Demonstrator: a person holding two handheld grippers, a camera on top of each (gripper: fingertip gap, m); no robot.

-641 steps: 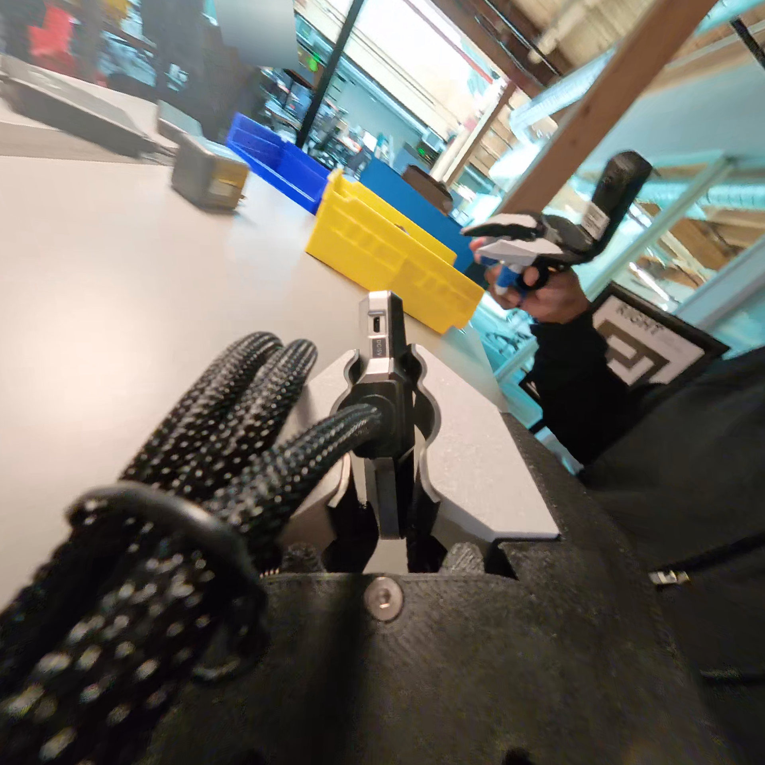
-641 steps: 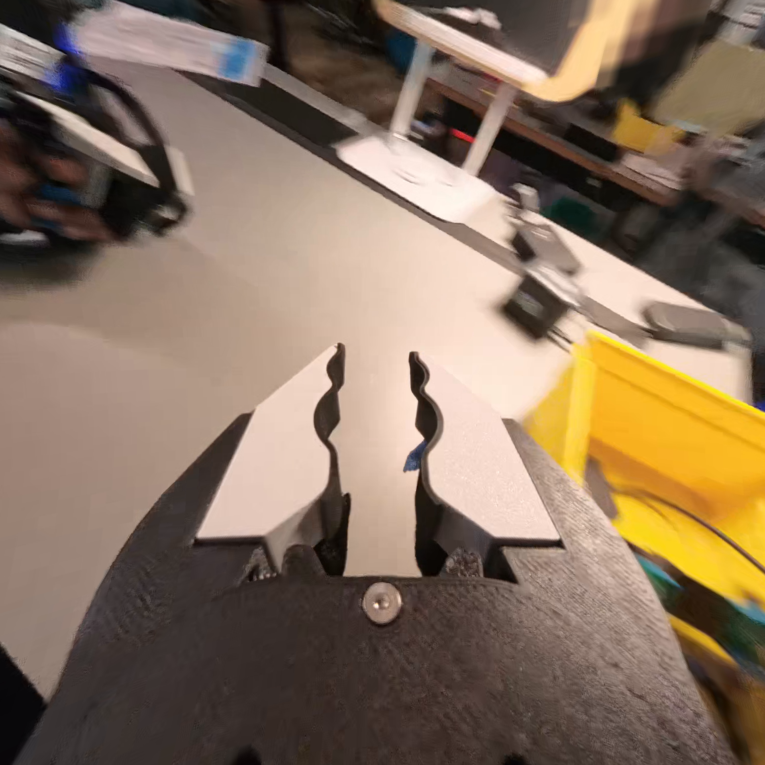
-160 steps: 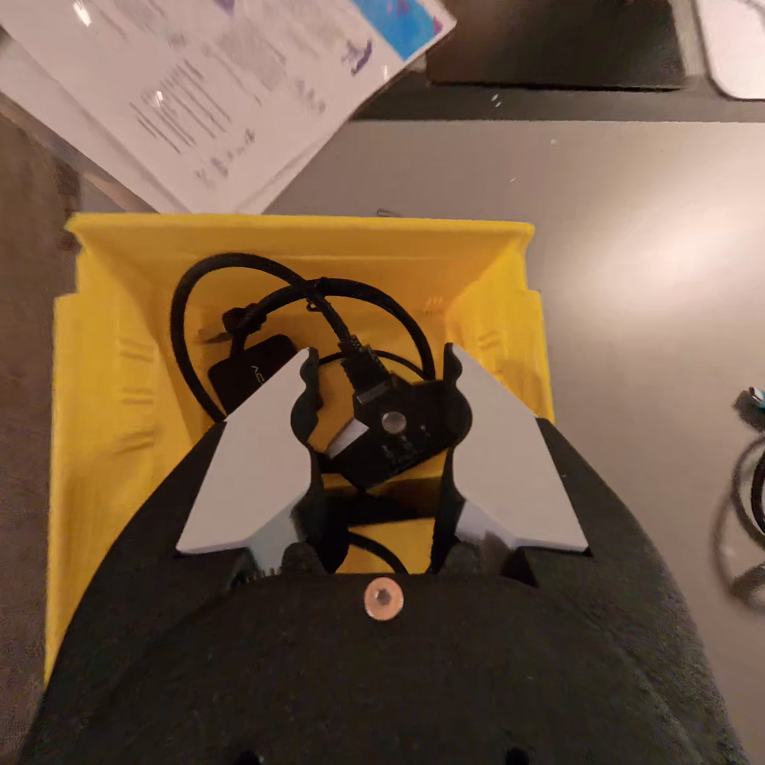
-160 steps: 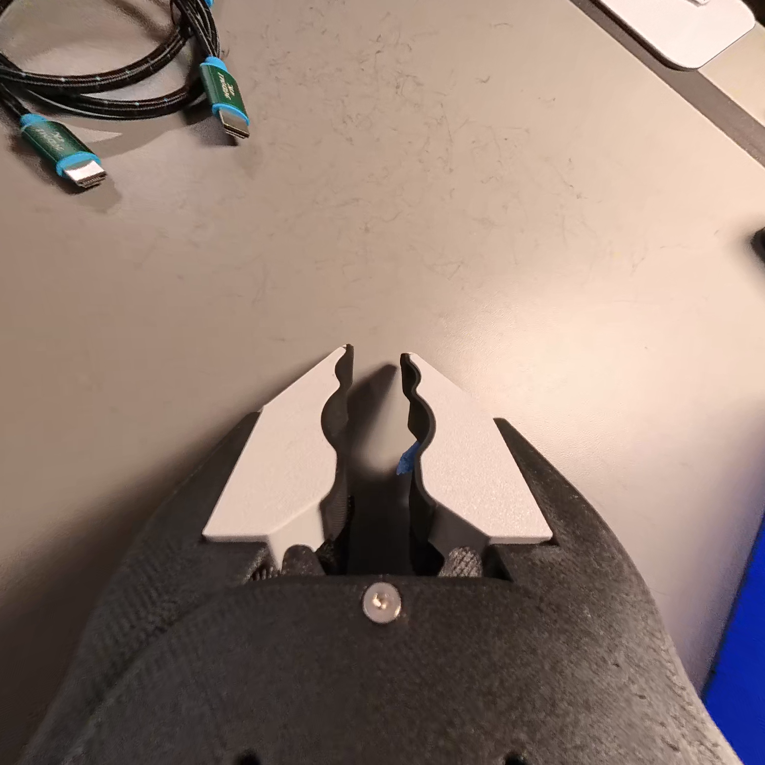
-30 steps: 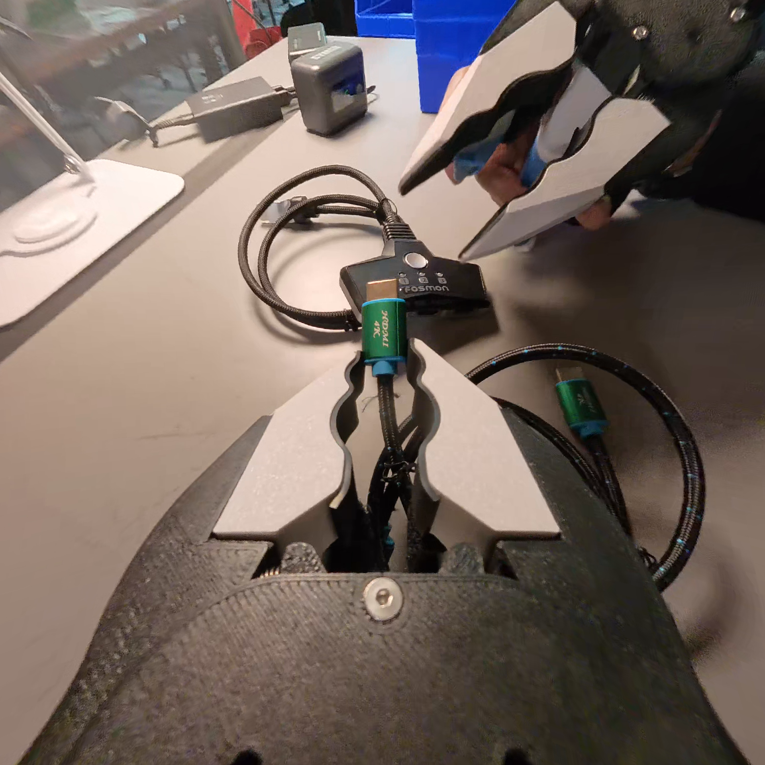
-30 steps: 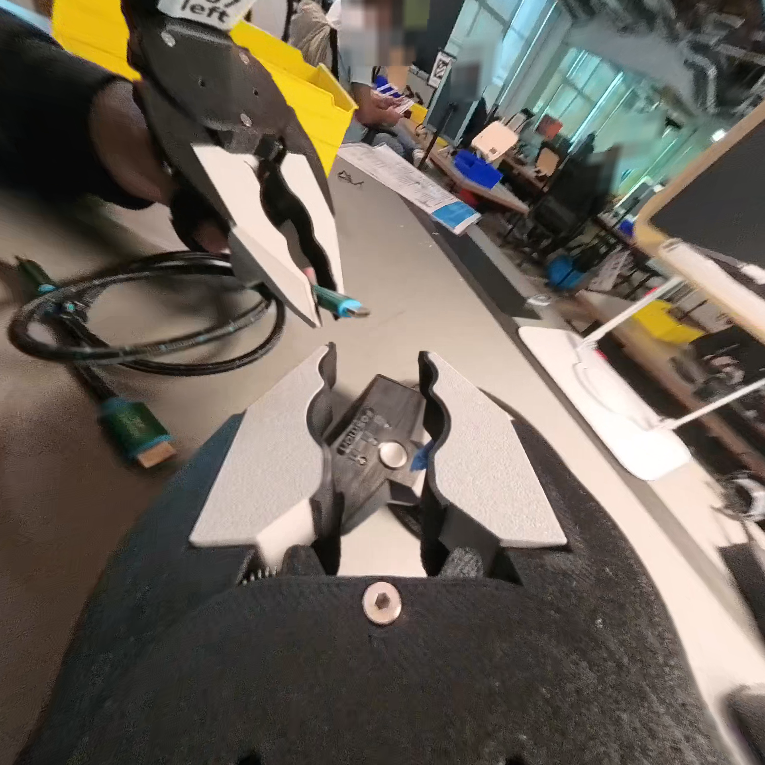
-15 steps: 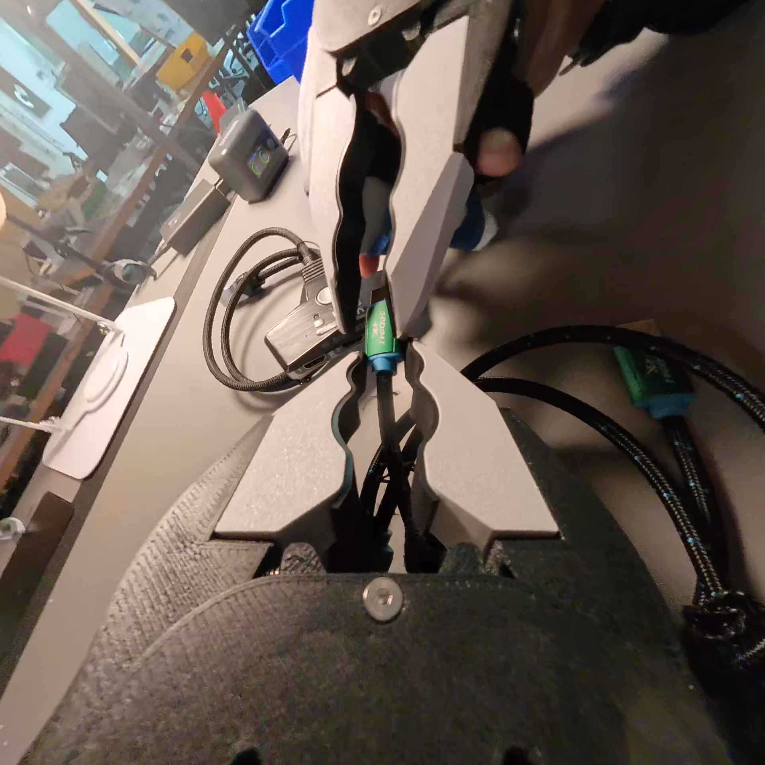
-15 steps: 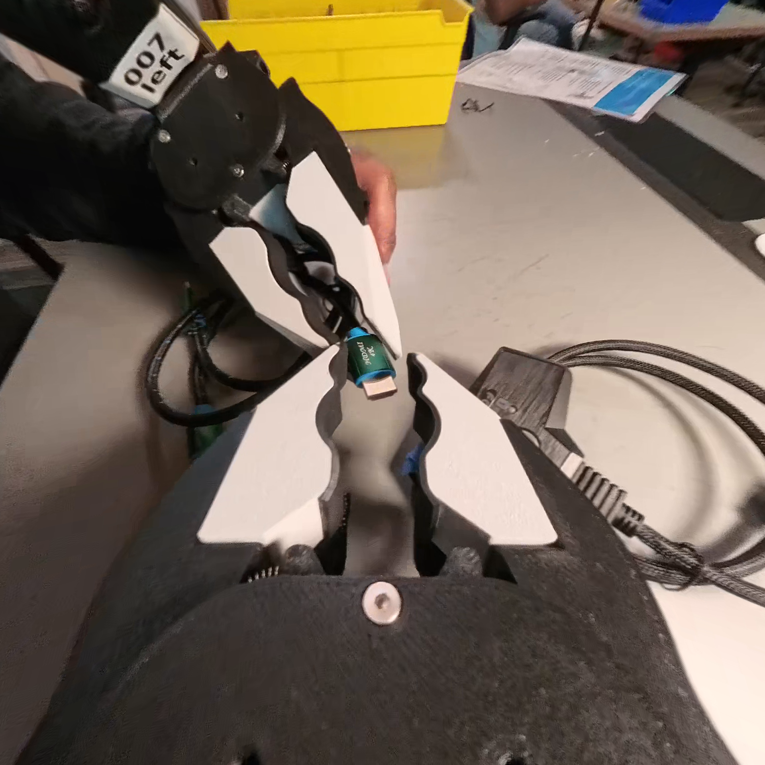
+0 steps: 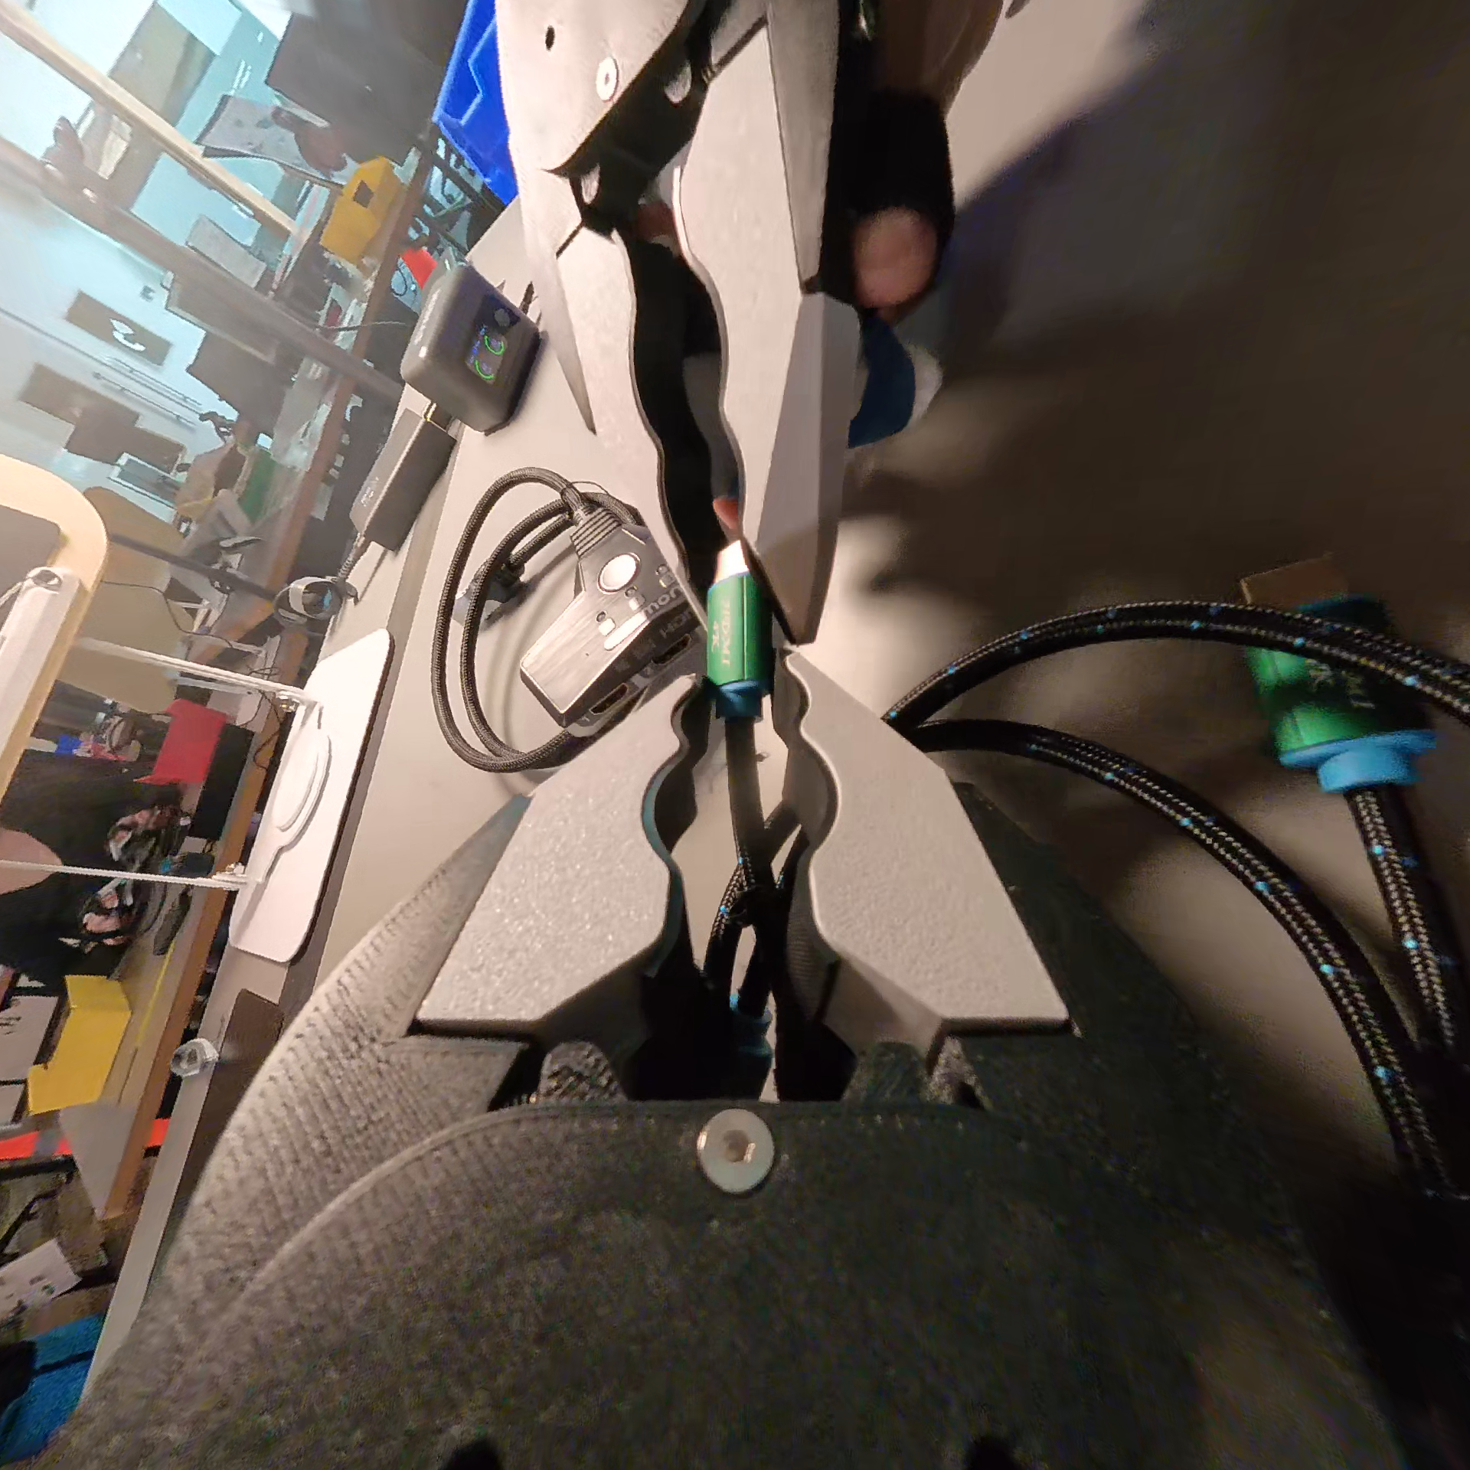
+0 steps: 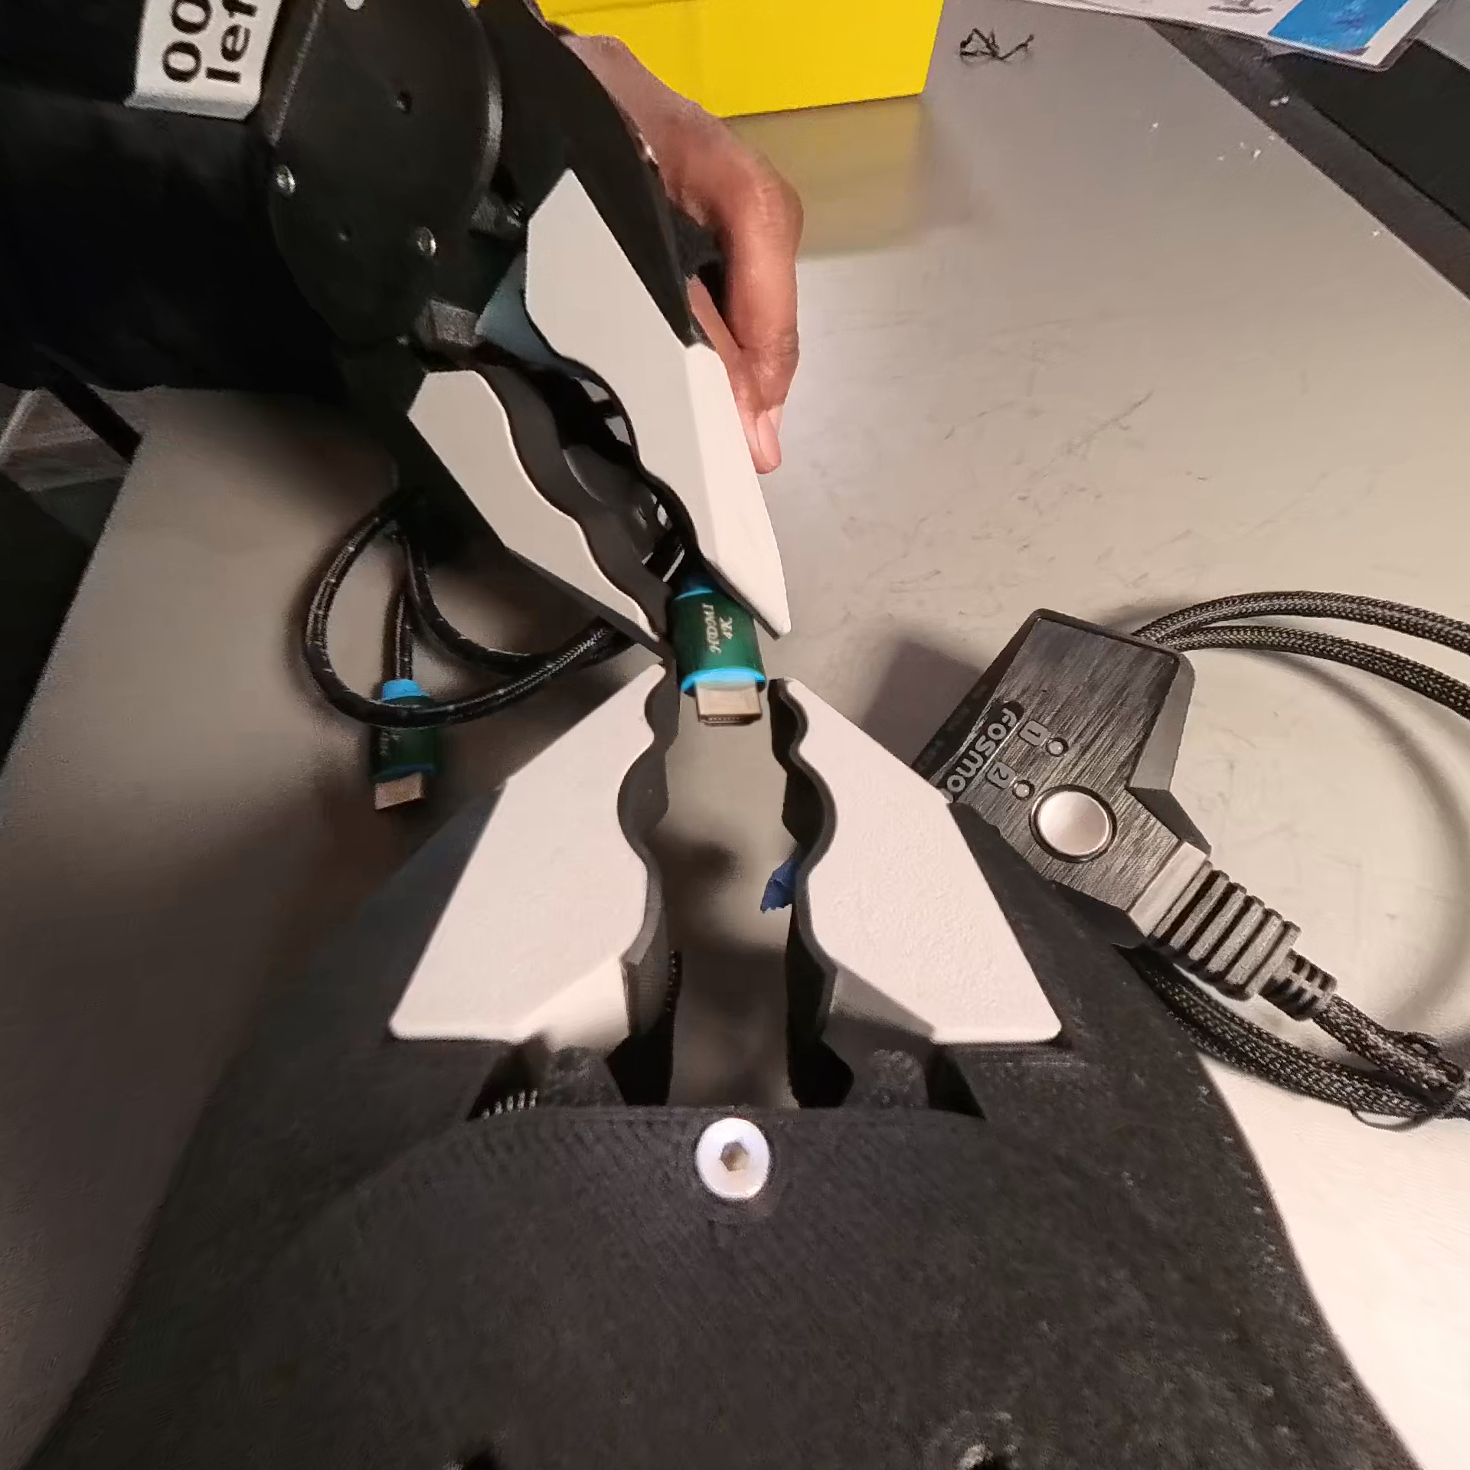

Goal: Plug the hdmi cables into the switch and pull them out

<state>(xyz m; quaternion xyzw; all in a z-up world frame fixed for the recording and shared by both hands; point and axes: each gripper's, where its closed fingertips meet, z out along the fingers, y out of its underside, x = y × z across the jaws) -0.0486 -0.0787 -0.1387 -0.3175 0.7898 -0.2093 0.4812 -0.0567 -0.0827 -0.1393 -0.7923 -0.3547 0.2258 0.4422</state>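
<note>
left gripper (image 10: pixel 708 612) is pinching green HDMI plug (image 10: pixel 716 636) | right gripper (image 10: pixel 720 692) is waiting open, tips around plug end | switch (image 10: pixel 1066 748) is lying just right

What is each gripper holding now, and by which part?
The left gripper holds the green HDMI plug by its cable-side end, metal tip free. The right gripper is open around that tip, holding nothing.

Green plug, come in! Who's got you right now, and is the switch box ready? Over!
Left gripper shut on green HDMI plug. Right gripper open, tips flanking its metal end. HDMI switch on table, nothing plugged in its two visible ports. Nothing blocking.
</note>
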